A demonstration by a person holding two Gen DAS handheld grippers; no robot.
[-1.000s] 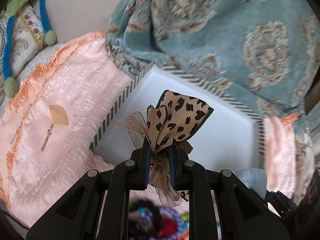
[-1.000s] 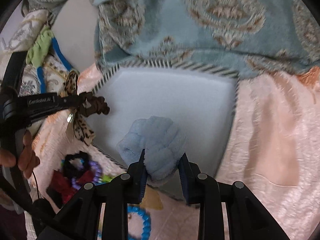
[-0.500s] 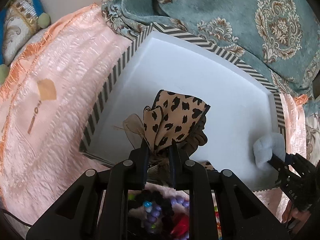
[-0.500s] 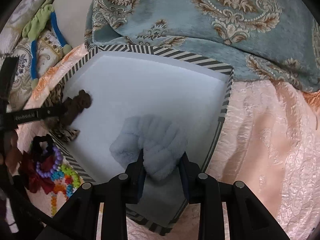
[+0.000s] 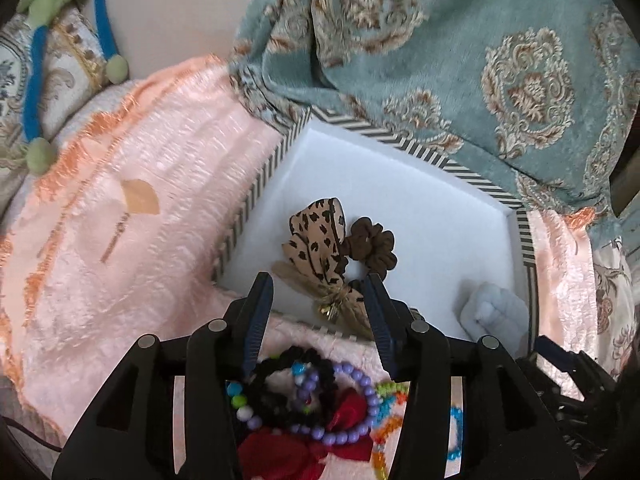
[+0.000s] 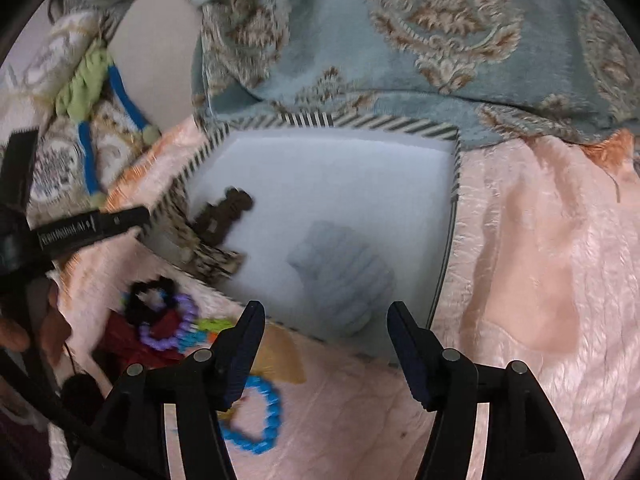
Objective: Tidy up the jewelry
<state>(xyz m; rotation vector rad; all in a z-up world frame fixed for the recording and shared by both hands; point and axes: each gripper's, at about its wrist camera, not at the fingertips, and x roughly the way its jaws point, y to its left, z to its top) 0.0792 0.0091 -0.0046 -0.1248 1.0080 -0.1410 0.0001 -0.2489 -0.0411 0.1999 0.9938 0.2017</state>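
A white box with a striped rim lies on the pink bedspread. In it lie a leopard-print bow with a brown scrunchie, and a pale blue fluffy scrunchie. My left gripper is open just over the bow's tail at the box's near edge. My right gripper is open just behind the blue scrunchie. A pile of bead bracelets and scrunchies lies in front of the box.
A teal patterned blanket covers the far side and overhangs the box's far rim. A gold fan earring lies on the bedspread left of the box. A blue bead bracelet lies near my right gripper. Pillows stand far left.
Both grippers opened and drew back. The leopard bow with brown scrunchie and the blue scrunchie were let go and now lie in the box.
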